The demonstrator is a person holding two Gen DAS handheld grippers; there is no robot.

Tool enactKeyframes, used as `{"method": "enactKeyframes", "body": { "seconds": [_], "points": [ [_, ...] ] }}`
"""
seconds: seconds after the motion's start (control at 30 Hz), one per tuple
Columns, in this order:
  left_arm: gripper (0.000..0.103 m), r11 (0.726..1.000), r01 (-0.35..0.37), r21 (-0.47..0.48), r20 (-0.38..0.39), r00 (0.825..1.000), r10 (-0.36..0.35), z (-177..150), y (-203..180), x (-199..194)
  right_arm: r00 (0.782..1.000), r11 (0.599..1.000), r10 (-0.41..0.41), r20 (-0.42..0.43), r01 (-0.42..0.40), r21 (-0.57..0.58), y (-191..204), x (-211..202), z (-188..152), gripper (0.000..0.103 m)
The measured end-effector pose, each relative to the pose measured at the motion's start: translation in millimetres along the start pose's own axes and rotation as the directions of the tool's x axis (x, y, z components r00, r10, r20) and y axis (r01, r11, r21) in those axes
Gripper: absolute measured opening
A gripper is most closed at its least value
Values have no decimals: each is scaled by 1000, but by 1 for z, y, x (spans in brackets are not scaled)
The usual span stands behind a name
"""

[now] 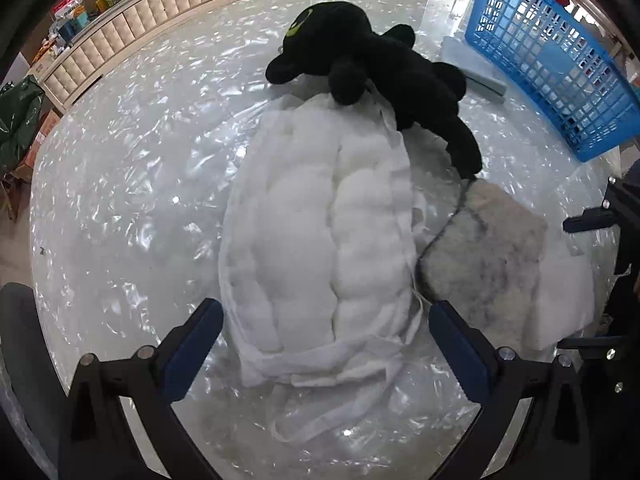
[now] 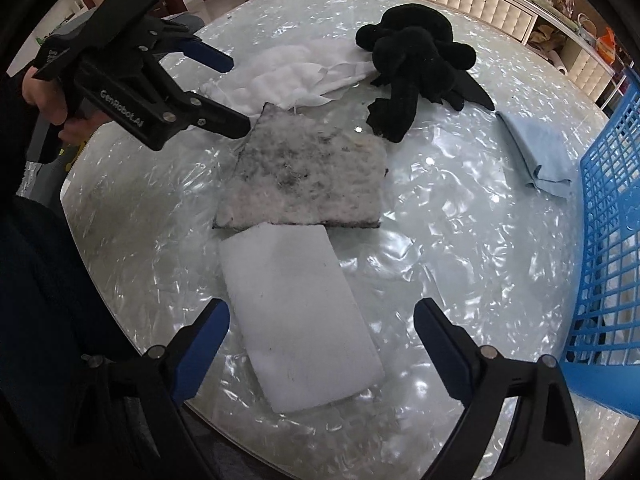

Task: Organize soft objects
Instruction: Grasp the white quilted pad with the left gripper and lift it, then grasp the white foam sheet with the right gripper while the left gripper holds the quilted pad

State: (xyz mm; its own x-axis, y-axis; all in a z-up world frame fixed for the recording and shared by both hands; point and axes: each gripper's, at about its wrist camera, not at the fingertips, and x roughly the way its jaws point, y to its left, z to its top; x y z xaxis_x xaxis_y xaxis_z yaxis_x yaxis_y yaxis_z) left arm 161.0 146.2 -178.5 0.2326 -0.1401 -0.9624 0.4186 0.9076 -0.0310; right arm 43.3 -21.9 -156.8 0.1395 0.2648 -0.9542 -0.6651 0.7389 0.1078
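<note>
A white padded cloth [image 1: 316, 240] lies in the middle of the table, and my left gripper [image 1: 328, 344] hangs open just above its near end, fingers on either side. A black plush toy [image 1: 372, 64] rests on the cloth's far end. To the right lie a grey fuzzy pad [image 1: 484, 248] and a white foam sheet [image 1: 568, 300]. In the right wrist view, my right gripper [image 2: 324, 344] is open over the foam sheet [image 2: 300, 320], its pads clear of the sheet's edges. Beyond it are the grey pad [image 2: 308, 176], the plush toy [image 2: 416, 60], the padded cloth [image 2: 288, 72] and the left gripper [image 2: 232, 94].
A blue plastic basket [image 1: 560, 60] [image 2: 608, 260] stands at the table's right side, with a folded light-blue cloth [image 2: 536, 148] beside it. The glossy pearl-white table [image 1: 120, 160] is round. A quilted white cabinet [image 1: 132, 32] and clutter stand beyond it. A hand [image 2: 44, 96] holds the left gripper.
</note>
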Motion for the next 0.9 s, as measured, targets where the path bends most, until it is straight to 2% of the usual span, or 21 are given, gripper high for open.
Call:
{"method": "enactKeyframes", "body": {
  "seconds": [0.07,0.3,0.4,0.47,0.53,0.6,0.63,0.67,0.83,0.9],
  "points": [
    [102,1000,-13,14,5,1000,12,3,-1,4,1000,1000,4,-6,-4,-1,0,5,1,89],
    [96,1000,-22,16,6,1000,22,18,-5,15,1000,1000,-1,17,2,-29,9,11,4,86],
    [77,1000,-17,9,24,1000,17,23,-9,6,1000,999,-4,30,5,-35,14,14,6,82],
    [59,1000,-9,5,36,999,9,26,-9,4,999,999,-6,47,8,-37,15,9,6,67],
    [48,1000,-4,0,40,999,4,27,-10,1,998,999,3,57,0,-50,18,9,8,57],
    [38,1000,4,-1,45,999,-4,28,-9,-1,998,998,-1,61,4,-58,21,9,8,55],
    [28,1000,9,-1,48,999,-9,28,-9,-3,998,998,-4,68,8,-61,23,10,7,54],
    [23,1000,13,-5,53,999,-12,28,-9,-3,997,998,-2,74,7,-61,23,10,6,52],
    [20,1000,5,-1,39,999,-5,23,-10,-10,996,999,12,83,-8,-50,23,13,6,49],
    [20,1000,-8,-1,37,999,8,9,-8,-17,996,999,11,87,-7,-50,20,3,1,48]
  ]
}}
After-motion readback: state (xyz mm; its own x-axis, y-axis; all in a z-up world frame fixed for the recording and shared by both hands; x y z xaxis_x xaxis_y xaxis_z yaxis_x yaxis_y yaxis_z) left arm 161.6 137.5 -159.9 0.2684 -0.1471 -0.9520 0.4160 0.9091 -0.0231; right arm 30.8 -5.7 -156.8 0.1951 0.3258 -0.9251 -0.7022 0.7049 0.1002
